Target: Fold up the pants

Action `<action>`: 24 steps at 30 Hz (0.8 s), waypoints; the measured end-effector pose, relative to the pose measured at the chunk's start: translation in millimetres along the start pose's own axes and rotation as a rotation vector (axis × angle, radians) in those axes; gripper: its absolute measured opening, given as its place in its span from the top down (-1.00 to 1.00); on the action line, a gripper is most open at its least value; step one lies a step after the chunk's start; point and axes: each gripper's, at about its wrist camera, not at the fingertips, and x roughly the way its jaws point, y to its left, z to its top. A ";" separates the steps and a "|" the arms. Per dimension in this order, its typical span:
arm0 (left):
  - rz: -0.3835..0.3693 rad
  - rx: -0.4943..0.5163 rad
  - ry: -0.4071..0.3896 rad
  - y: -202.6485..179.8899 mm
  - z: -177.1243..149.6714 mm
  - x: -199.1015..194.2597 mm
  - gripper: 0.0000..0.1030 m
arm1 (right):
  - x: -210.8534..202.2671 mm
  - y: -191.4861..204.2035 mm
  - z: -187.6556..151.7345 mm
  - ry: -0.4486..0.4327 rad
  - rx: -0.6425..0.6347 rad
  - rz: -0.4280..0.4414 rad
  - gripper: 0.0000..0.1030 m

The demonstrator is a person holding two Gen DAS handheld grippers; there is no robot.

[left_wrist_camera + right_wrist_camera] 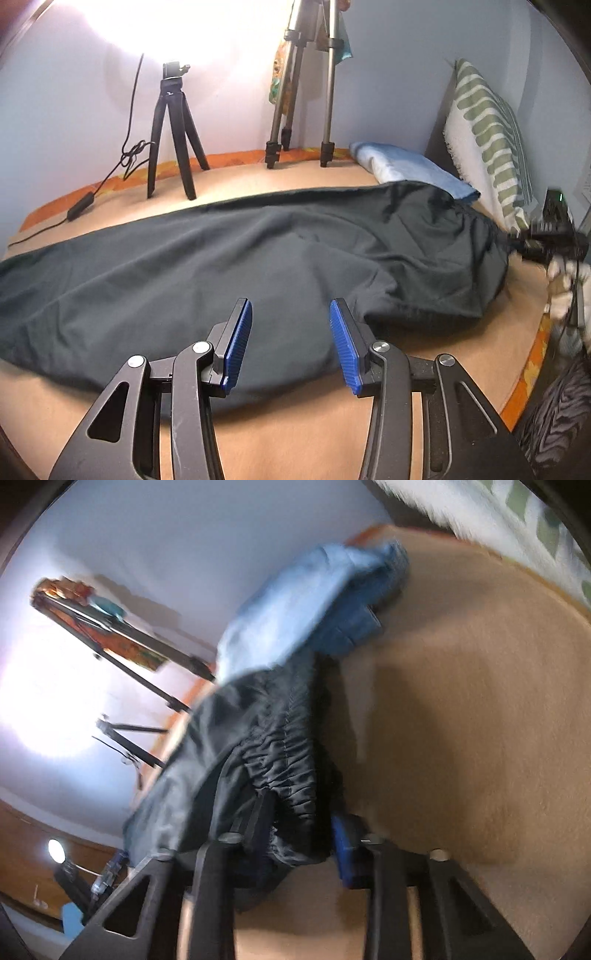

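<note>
Dark pants [258, 258] lie spread lengthwise across a tan bed [295, 435]. The left gripper [291, 343] hovers over their near edge, blue pads wide apart, grasping nothing. The right gripper [295, 834] is clamped on the gathered waistband [284, 760], lifting it, beside a blue garment [295, 605]

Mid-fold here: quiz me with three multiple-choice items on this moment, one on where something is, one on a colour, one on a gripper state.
1. Where does the blue garment lie?
A. beyond the pants' waist end, beside the striped pillow
B. under the small tripod
C. on the floor

2. What colour are the pants?
A. red
B. dark, near black
C. white

3. What is the right gripper doing?
A. open, empty
B. shut on the pillow
C. shut on the waistband

Answers:
1 A, left view shows it there.
2 B, dark cloth.
3 C, gathered waistband is pinched.
</note>
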 end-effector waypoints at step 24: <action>0.032 0.241 0.150 -86.6 -30.9 62.7 0.18 | -8.7 -6.6 -39.6 0.042 0.067 -0.132 -0.21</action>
